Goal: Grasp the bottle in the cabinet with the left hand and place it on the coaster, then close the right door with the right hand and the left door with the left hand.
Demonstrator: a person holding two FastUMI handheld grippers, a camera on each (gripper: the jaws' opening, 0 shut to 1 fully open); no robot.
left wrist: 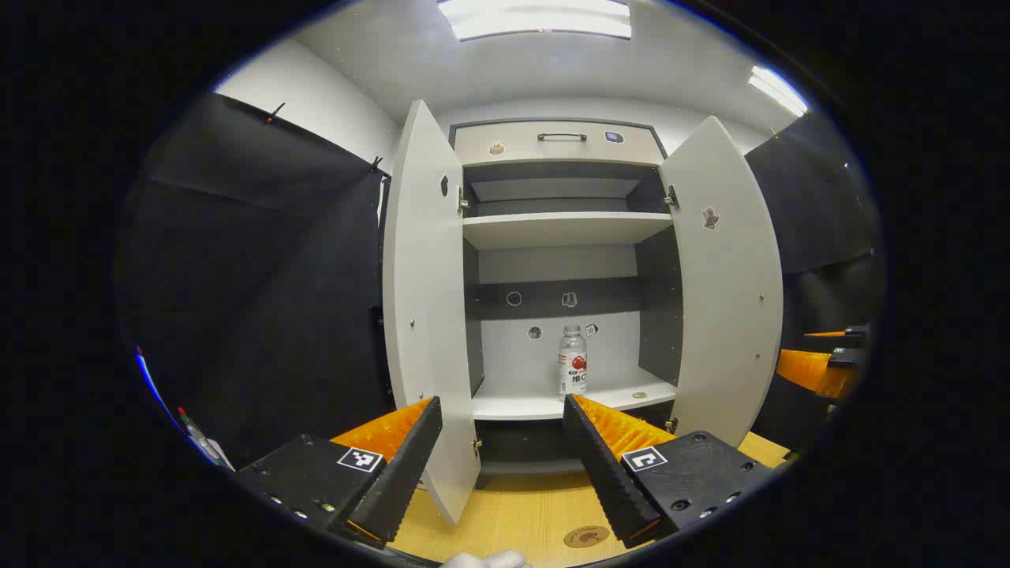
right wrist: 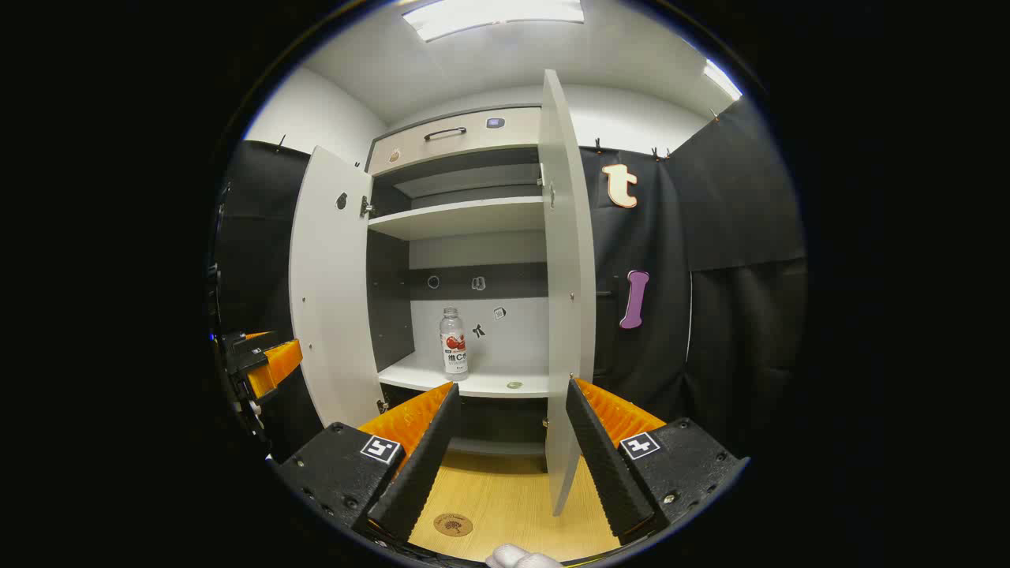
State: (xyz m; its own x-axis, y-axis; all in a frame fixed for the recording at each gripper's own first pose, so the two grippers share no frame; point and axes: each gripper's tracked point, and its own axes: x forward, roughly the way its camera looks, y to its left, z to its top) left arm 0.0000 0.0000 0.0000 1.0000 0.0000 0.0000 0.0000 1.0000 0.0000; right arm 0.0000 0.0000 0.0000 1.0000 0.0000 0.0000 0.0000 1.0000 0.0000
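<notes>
A clear bottle (left wrist: 573, 361) with a red and white label stands upright on the lower shelf (left wrist: 544, 404) of the open cabinet; in the right gripper view the bottle (right wrist: 453, 344) stands left of centre. Both doors are swung wide: the left door (left wrist: 426, 315) and the right door (left wrist: 722, 284). A round brown coaster (left wrist: 586, 536) lies on the wooden table in front of the cabinet, seen again as the coaster (right wrist: 453, 525). My left gripper (left wrist: 502, 410) is open, well short of the bottle. My right gripper (right wrist: 513, 394) is open near the right door (right wrist: 566, 284).
An upper shelf (left wrist: 564, 229) and a drawer with a dark handle (left wrist: 562, 137) sit above. A small round object (left wrist: 639, 394) lies on the lower shelf right of the bottle. Black cloth walls flank the cabinet. The other gripper (left wrist: 821, 363) appears at the right edge.
</notes>
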